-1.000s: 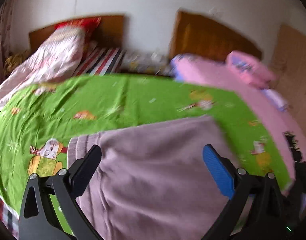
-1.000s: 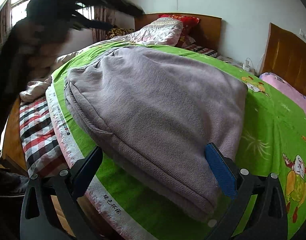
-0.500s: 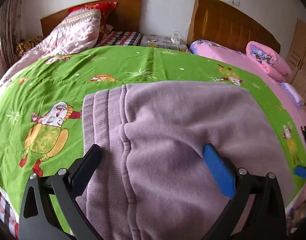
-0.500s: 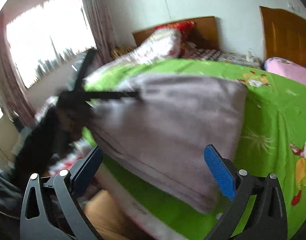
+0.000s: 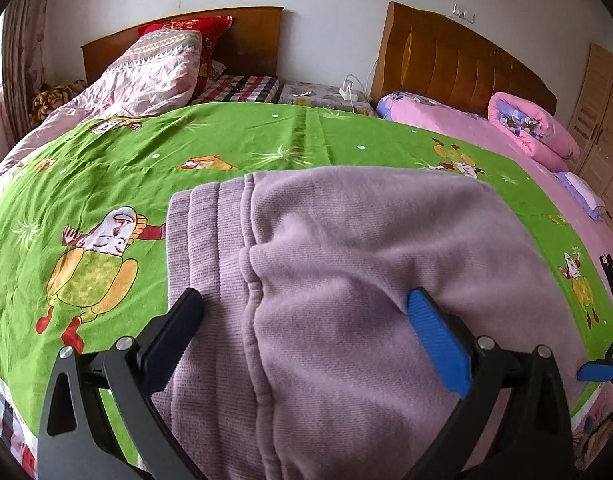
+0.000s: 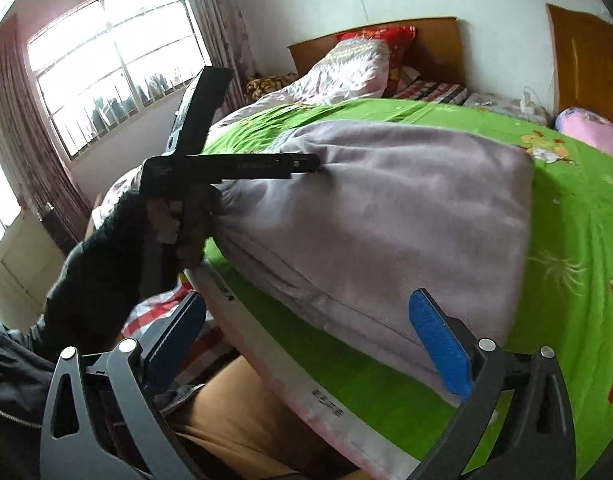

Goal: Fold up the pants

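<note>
Both claws gape: the left claw (image 5: 304,322) has settled over the folded pants (image 5: 346,280), right claw (image 6: 306,322) has withdrawn nearward; folding seems finished.

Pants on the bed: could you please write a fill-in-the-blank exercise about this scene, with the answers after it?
The folded pants lie on a ___ cartoon sheet.
The left gripper, at the pants, has its jaws ___.
The brighter pad of the right gripper is ___.
Answers: green; open; blue.
</note>
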